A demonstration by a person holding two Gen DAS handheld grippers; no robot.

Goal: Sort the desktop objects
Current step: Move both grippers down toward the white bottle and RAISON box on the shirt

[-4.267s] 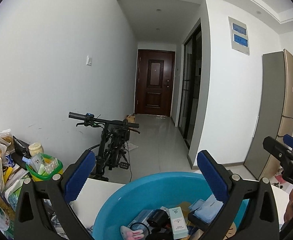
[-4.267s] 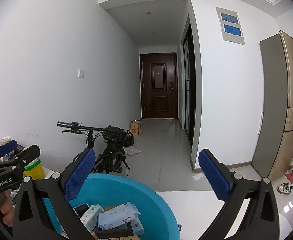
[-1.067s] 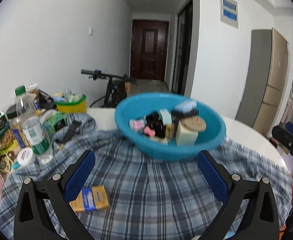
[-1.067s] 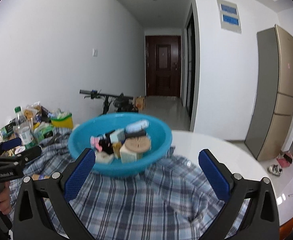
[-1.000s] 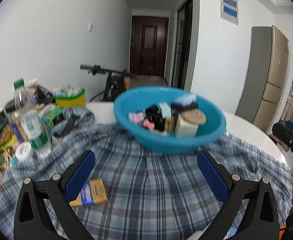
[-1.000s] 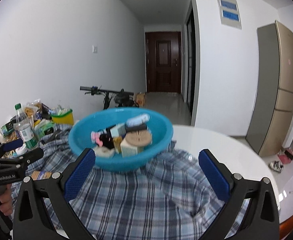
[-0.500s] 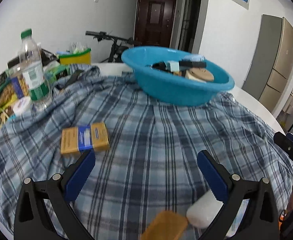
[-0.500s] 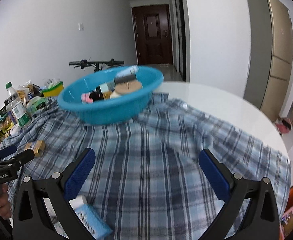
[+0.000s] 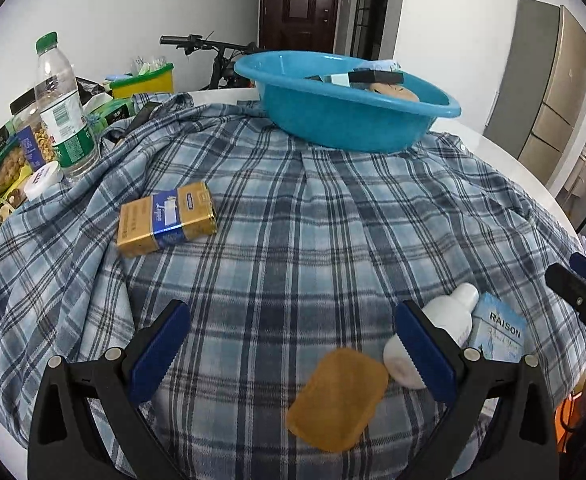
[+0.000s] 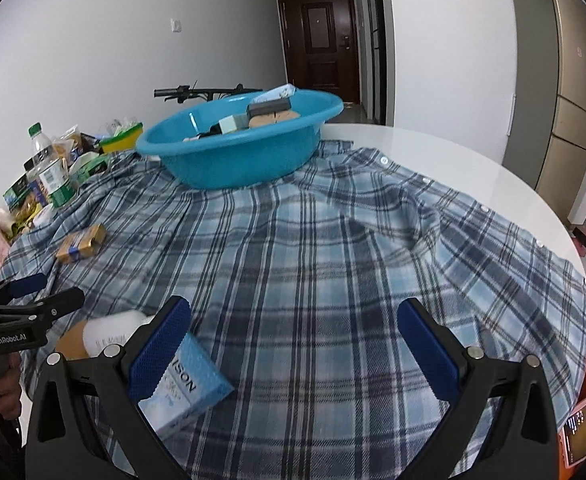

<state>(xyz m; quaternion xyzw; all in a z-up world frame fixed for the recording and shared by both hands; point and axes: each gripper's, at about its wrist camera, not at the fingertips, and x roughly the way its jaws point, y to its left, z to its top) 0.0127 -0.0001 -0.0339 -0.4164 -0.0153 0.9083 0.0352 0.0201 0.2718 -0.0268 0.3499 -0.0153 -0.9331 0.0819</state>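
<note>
Gold box [image 9: 166, 219] on plaid shirt [image 9: 333, 216]

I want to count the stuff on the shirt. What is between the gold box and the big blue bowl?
Nothing. In the left wrist view, only bare plaid shirt lies between the gold box and the blue bowl.

White walls [image 10: 93, 60] enclose the room, and at 12 o'clock a corridor runs back to a dark brown door [image 10: 321, 36], with a bicycle [image 9: 213, 52] parked against the wall at 11 o'clock. At 2 o'clock stands a tall grey and beige cabinet [image 10: 553, 92]. A light switch [image 10: 176, 25] sits on the left wall, and the round white counter [image 10: 433, 152] gleams with daylight.
</note>
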